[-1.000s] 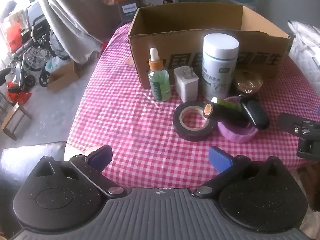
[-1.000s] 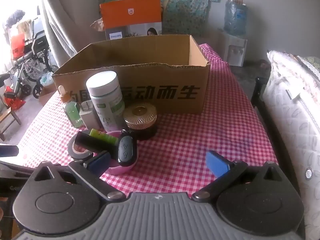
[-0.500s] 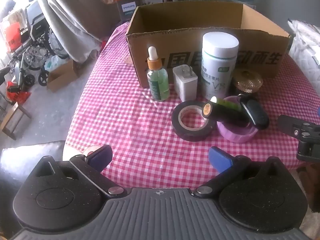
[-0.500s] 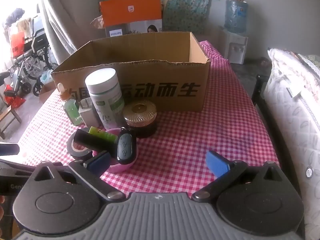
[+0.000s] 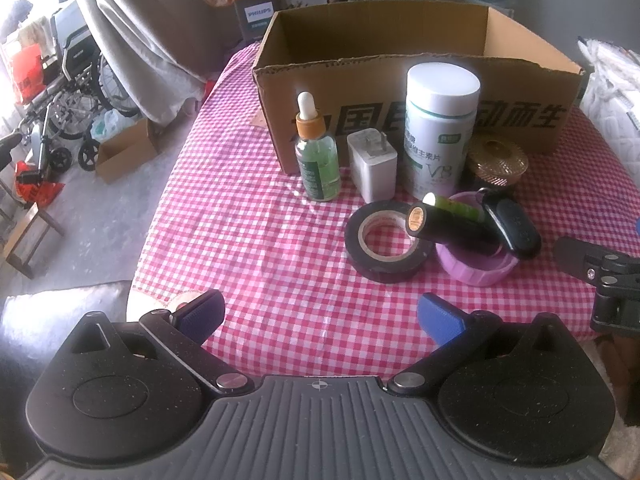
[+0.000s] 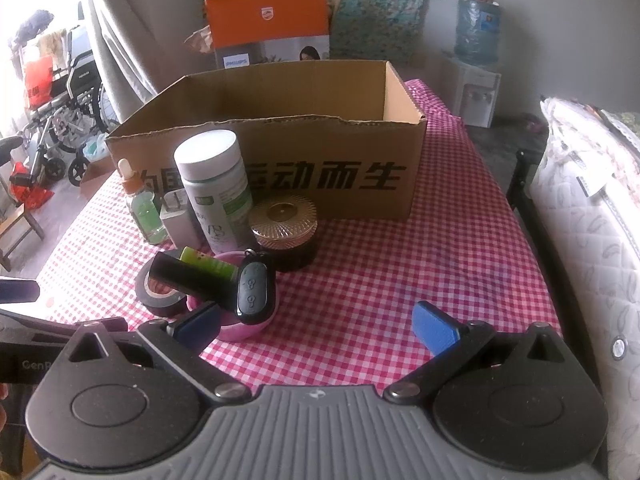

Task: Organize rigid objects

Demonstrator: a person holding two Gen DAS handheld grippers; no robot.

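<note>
Both claws hover at the near edge of the checked tablecloth (image 5: 248,240), jaws spread wide and holding nothing — the left gripper (image 5: 322,316) and the right gripper (image 6: 316,322).

Just ahead of the left one lies a roll of black tape (image 5: 386,246); touching it on the right is a pink bowl (image 5: 476,270) with a black tube (image 5: 448,230), a green tube (image 5: 460,206) and a key fob (image 5: 514,228) propped in it. The bowl sits close before the right claw's left finger.

Farther off stand a dropper bottle (image 5: 318,160), a white charger (image 5: 372,164), a white jar (image 5: 440,128) and a gold-lidded pot (image 5: 494,162) — all against the open cardboard box (image 6: 304,168).
</note>
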